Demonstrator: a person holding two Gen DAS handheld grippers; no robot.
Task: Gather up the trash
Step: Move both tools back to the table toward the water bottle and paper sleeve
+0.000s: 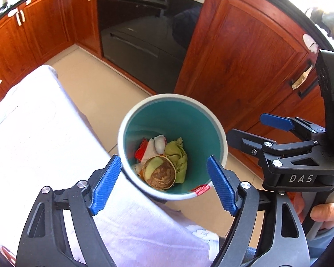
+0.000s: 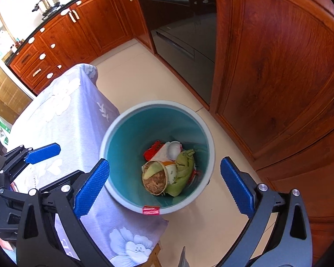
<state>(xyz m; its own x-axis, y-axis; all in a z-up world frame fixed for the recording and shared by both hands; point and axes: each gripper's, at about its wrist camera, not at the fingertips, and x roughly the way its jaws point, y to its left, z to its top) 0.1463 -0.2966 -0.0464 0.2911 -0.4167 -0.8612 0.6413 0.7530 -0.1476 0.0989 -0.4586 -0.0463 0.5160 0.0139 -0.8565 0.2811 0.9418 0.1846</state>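
Observation:
A round bin (image 1: 131,120) (image 2: 113,122), teal inside with a pale rim, stands on the floor against the table's edge. At its bottom lie a brown coconut husk (image 1: 161,174) (image 2: 155,183), a crumpled green piece (image 1: 178,155) (image 2: 182,166), a white egg-like lump (image 1: 160,144) (image 2: 174,149) and red wrapping (image 1: 140,150) (image 2: 152,150). A red scrap (image 1: 201,189) (image 2: 151,210) hangs on the near rim. My left gripper (image 1: 164,184) (image 2: 49,169) hovers open above the bin, with nothing between its blue pads. Beside it, my right gripper (image 2: 164,187) (image 1: 256,131) is also open and empty over the bin.
A table under a pale floral cloth (image 1: 33,133) (image 2: 62,111) lies left of the bin. Wooden cabinets (image 1: 245,55) (image 2: 278,66) and a dark oven front (image 1: 144,33) (image 2: 182,33) line the tiled floor (image 1: 95,77) behind. A hand (image 1: 322,211) holds the right gripper's handle.

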